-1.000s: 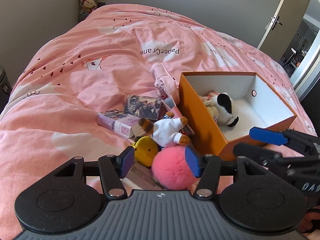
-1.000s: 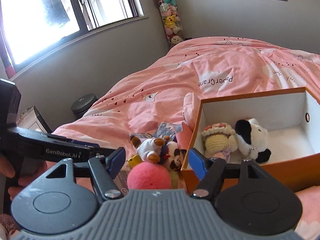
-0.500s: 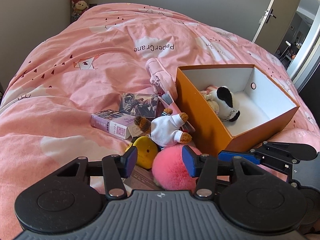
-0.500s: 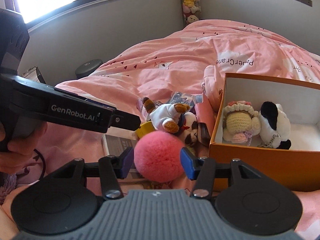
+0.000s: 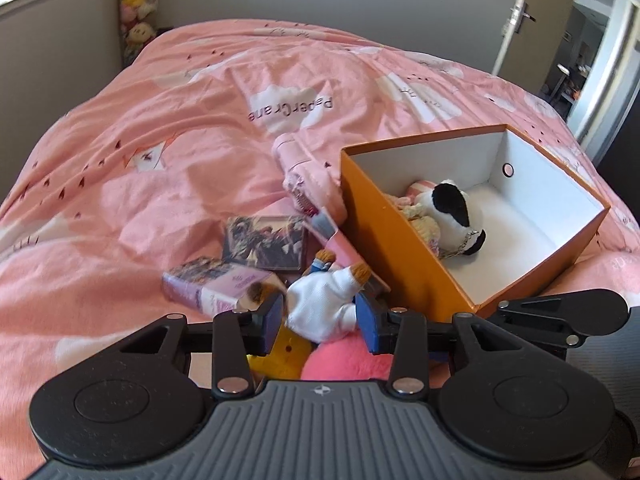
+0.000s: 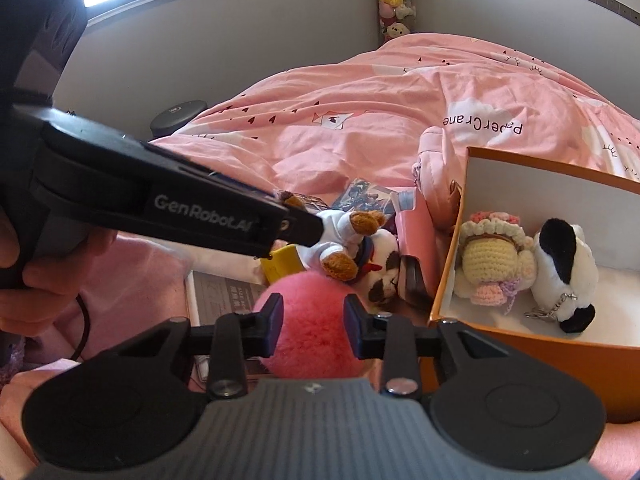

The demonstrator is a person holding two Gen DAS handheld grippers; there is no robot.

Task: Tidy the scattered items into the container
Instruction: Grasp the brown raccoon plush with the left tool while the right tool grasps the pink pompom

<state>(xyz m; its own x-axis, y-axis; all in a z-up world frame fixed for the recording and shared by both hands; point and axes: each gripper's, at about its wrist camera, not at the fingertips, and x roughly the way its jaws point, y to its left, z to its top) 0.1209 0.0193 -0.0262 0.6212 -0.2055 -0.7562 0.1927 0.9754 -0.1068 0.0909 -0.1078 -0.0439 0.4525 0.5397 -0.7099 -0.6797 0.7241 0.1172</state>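
An orange box (image 5: 404, 236) with a white inside sits on the pink bed and holds a black-and-white plush (image 5: 452, 216) and a crochet doll (image 6: 490, 256). My left gripper (image 5: 320, 322) is open around the white-shirted plush bear (image 5: 324, 304). My right gripper (image 6: 314, 326) has its fingers pressed against a fluffy pink ball (image 6: 312, 320), which also shows in the left wrist view (image 5: 344, 362). A yellow toy (image 5: 286, 354) lies beside the ball. The box also shows in the right wrist view (image 6: 452, 280).
Left of the box lie a small purple box (image 5: 212, 288), a dark picture card (image 5: 266, 242), a pink pouch (image 5: 304, 172) and a printed sheet (image 6: 224, 296). The left tool's arm (image 6: 160, 200) crosses the right wrist view. Grey walls and a door (image 5: 516, 20) surround the bed.
My left gripper moved forward from the pink ball to the plush bear. My right gripper closed in on the pink ball and narrowed around it.
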